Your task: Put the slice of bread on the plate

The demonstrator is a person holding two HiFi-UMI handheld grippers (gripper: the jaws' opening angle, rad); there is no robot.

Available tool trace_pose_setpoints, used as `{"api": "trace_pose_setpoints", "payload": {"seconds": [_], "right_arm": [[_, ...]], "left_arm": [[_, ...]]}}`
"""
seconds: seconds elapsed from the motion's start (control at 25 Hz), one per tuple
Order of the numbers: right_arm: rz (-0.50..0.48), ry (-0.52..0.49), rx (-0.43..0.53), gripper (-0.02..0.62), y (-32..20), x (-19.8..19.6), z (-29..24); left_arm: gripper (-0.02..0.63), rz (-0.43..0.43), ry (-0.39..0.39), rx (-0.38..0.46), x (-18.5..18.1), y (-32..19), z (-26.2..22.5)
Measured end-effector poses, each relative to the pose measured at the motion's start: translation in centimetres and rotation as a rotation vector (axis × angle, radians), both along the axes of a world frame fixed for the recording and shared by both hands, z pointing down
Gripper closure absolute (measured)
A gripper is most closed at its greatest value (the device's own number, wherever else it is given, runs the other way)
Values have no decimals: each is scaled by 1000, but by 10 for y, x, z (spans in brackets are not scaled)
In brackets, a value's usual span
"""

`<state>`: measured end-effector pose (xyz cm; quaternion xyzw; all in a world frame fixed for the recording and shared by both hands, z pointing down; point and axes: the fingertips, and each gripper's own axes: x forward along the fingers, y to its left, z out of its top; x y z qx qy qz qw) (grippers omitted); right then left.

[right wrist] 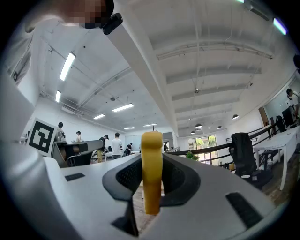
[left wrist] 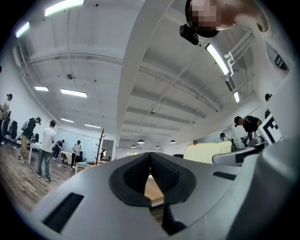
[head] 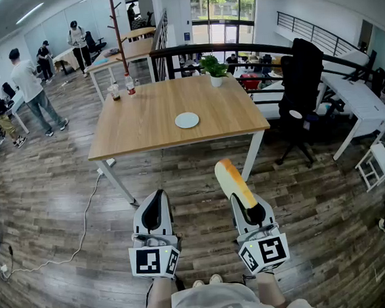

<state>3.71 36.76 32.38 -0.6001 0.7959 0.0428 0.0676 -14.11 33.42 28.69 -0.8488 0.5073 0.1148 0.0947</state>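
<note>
Bread slice (head: 234,180) is standing pinched edge-on in right gripper (head: 247,205); left gripper (head: 155,197) at its 9 o'clock is holding jaws pressed together, empty; plate (head: 187,120) is lying on table (head: 145,130) at 12 o'clock

Open floor up to the table's (head: 145,130) near edge. Tabletop bare all round the plate (head: 187,120). Obstacles sit at the far edge: potted plant (head: 214,68), cup (head: 114,91), bottle (head: 130,84). Office chair (head: 300,83) crowds the right side.
</note>
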Motion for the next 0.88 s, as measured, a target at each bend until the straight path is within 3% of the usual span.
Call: {"api": "trace_pose_setpoints", "payload": {"seconds": [0.32, 0.56, 0.88], "right_arm": [[-17, 6, -5, 503, 6, 9, 5], [29, -39, -14, 503, 9, 30, 17], [42, -46, -51, 503, -17, 47, 36]], "left_arm": [[598, -20, 28, -32, 1, 2, 10], [598, -10, 16, -33, 12, 4, 15], [598, 7, 6, -81, 29, -34, 38]]}}
